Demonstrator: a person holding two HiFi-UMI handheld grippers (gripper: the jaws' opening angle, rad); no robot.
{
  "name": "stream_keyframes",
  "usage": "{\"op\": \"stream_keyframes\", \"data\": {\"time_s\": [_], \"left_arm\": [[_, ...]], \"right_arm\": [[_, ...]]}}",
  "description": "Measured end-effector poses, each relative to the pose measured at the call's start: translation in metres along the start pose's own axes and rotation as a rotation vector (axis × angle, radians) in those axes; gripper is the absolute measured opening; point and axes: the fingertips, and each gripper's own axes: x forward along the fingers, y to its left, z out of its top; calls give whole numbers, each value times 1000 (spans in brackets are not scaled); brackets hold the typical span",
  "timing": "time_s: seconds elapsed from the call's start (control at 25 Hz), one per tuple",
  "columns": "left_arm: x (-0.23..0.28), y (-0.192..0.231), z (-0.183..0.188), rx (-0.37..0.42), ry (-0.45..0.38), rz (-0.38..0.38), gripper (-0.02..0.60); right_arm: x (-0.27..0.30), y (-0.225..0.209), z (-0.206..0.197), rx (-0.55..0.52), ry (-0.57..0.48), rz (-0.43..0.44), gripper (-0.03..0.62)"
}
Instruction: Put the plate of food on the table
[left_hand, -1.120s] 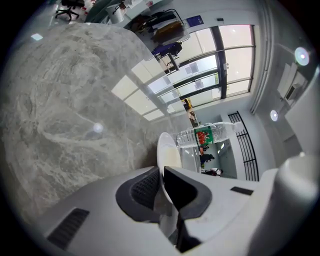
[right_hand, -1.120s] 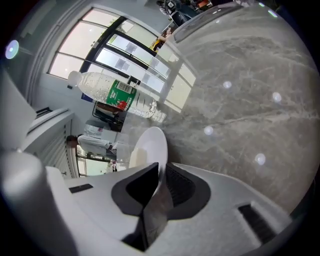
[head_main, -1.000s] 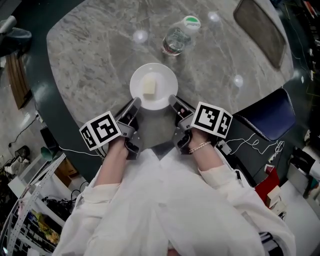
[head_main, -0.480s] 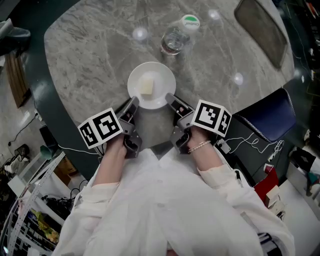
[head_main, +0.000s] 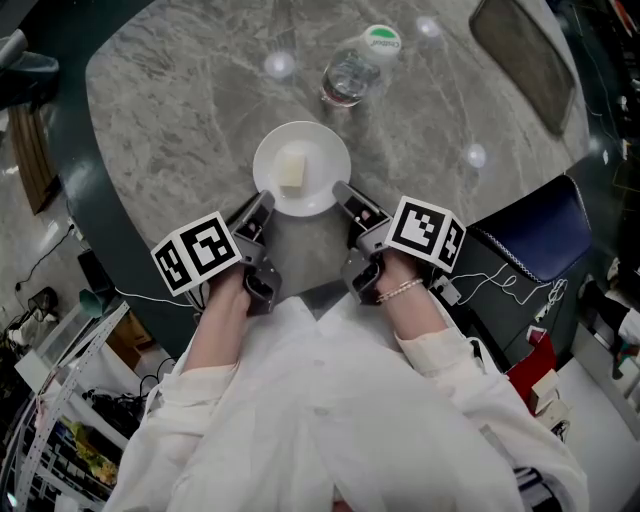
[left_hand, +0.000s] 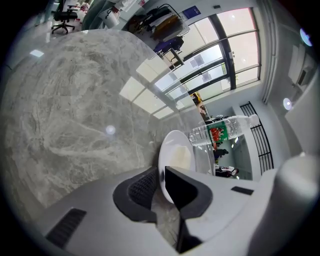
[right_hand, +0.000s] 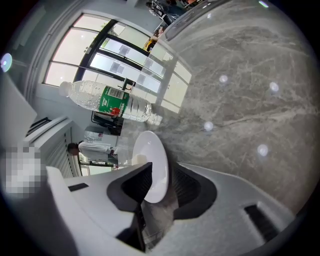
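Observation:
A white plate (head_main: 316, 160) carrying a pale yellow block of food (head_main: 291, 171) is over the near part of the grey marble table (head_main: 170, 110). I cannot tell whether it touches the tabletop. My left gripper (head_main: 262, 206) holds the plate's near-left rim, and my right gripper (head_main: 344, 194) holds its near-right rim. In the left gripper view the plate (left_hand: 174, 146) stands edge-on with its rim between the jaws of that gripper (left_hand: 161, 184). The right gripper view shows the plate (right_hand: 152, 162) the same way, in that gripper (right_hand: 159, 186).
A clear water bottle (head_main: 352, 76) with a green label lies on the table just beyond the plate, also visible as the bottle (left_hand: 222, 131) and the bottle (right_hand: 107, 102). A dark rectangular mat (head_main: 520, 60) lies at the far right. A blue chair (head_main: 530, 235) stands to the right of the table.
Both grippers have carried the plate a little farther onto the table and slightly left, closer to the bottle. Their hold on the rim is unchanged.

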Motion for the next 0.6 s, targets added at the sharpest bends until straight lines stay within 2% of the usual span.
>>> {"op": "stream_keyframes", "data": {"time_s": [0.16,0.4,0.6], "left_arm": [[-8,-2,2,-4,-14,-11,83],[-20,-15,8,5,-43,-84,84],[-34,-34,11,34,-73,-154,84]], "right_arm": [[-7,2,-2,-13,-11,0,91],[-16,11,-1,-26,-51,20,91],[-31,35,1,-120,-84,79,62]]}}
